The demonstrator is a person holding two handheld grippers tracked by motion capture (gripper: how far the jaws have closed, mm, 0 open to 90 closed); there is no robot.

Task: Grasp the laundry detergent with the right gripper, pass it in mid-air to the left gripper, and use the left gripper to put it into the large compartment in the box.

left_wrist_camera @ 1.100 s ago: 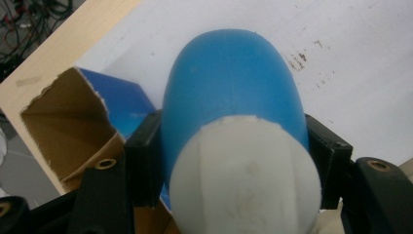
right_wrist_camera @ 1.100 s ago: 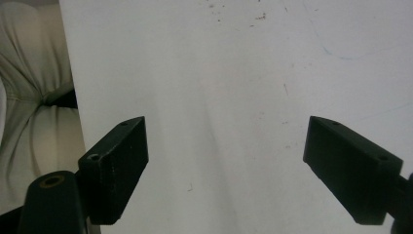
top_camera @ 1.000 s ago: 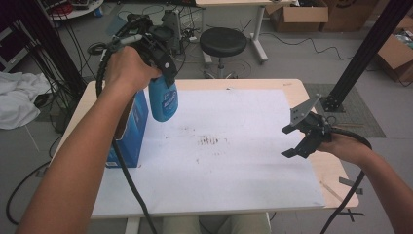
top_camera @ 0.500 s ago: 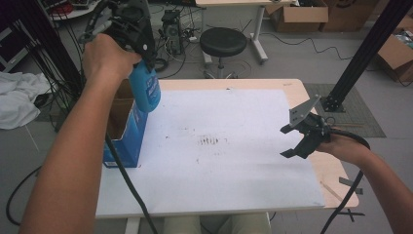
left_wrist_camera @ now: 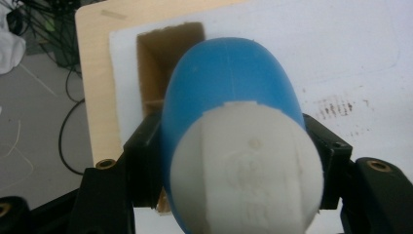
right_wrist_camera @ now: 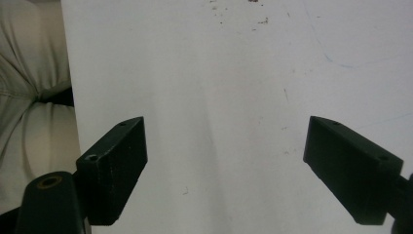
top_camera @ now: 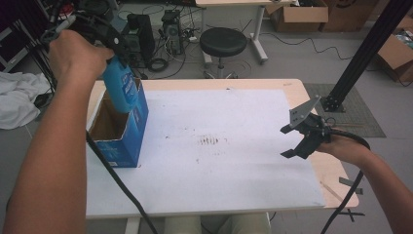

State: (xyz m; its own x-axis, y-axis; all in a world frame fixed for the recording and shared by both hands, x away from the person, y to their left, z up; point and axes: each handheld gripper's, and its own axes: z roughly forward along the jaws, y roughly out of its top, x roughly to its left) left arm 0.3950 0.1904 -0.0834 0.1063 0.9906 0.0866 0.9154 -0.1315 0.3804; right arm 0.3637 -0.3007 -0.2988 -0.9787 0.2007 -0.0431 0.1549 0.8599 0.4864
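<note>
the left gripper (top_camera: 114,46) clamps a blue bottle (top_camera: 122,87) with a white cap (left_wrist_camera: 248,168), holding it above the open blue cardboard box (top_camera: 127,141) at the table's (top_camera: 292,87) left side. the right gripper (top_camera: 298,141) hovers with jaws spread wide over the white sheet (top_camera: 234,165).

**Open jaws over a white sheet**

The right gripper (right_wrist_camera: 226,165) looks down along its two black jaws, which stand wide apart with nothing between them. Under them lies a white sheet (right_wrist_camera: 219,73) that covers most of the picture; it bears small dark specks (right_wrist_camera: 260,21) near the top edge and faint thin blue lines (right_wrist_camera: 341,61) toward the upper right. At the left, past the straight edge of the sheet, shows the beige cloth of the person's trousers (right_wrist_camera: 29,73), creased and folded.
</note>
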